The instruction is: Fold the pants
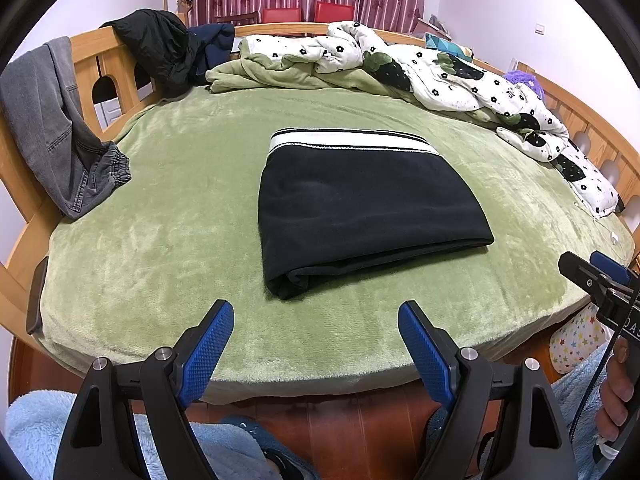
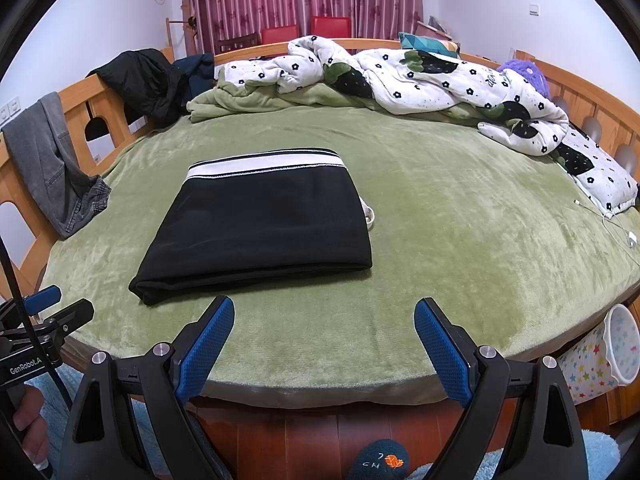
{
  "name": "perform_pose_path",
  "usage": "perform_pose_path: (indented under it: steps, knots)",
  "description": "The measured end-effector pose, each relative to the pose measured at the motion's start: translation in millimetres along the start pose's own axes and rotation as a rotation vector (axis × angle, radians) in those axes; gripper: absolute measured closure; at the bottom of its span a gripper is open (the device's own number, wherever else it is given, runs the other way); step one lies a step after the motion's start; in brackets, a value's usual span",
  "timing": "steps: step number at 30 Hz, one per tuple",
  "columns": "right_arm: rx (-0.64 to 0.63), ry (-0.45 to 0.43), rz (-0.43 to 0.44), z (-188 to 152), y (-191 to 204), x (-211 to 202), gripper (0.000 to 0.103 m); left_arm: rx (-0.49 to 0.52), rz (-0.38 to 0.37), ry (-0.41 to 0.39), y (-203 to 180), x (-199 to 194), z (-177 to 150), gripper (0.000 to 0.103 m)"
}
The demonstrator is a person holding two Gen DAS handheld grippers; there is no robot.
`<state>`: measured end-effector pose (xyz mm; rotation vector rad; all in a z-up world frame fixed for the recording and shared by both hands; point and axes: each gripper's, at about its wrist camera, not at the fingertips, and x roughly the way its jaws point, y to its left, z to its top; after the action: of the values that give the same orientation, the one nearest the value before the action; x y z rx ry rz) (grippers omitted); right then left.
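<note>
The black pants (image 1: 368,208) lie folded into a neat rectangle on the green bed cover (image 1: 168,216), with the white striped waistband at the far end. They also show in the right wrist view (image 2: 260,224), where a white drawstring loop (image 2: 370,216) sticks out on the right side. My left gripper (image 1: 316,316) is open and empty, held near the bed's front edge, just short of the pants. My right gripper (image 2: 324,314) is open and empty, to the right of the pants' near edge. Each gripper shows at the other view's edge, the right one (image 1: 592,276) and the left one (image 2: 60,308).
A rumpled white floral quilt (image 1: 440,76) lies along the far and right sides. Grey jeans (image 1: 48,128) and a black jacket (image 1: 160,48) hang over the wooden bed rail (image 1: 104,60) on the left. A starred bin (image 2: 604,356) stands right of the bed. A charger cable (image 2: 624,232) lies near the right edge.
</note>
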<state>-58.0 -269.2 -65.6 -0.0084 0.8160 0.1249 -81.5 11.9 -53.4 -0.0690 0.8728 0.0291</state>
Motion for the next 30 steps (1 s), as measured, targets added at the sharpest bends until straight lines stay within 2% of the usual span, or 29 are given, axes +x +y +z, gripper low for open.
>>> perform_pose_path:
  steps: [30]
  knots:
    - [-0.007,0.007,0.0,-4.2,8.5,1.4,0.012,-0.003,0.009,-0.006,3.1,-0.5,5.1,0.02]
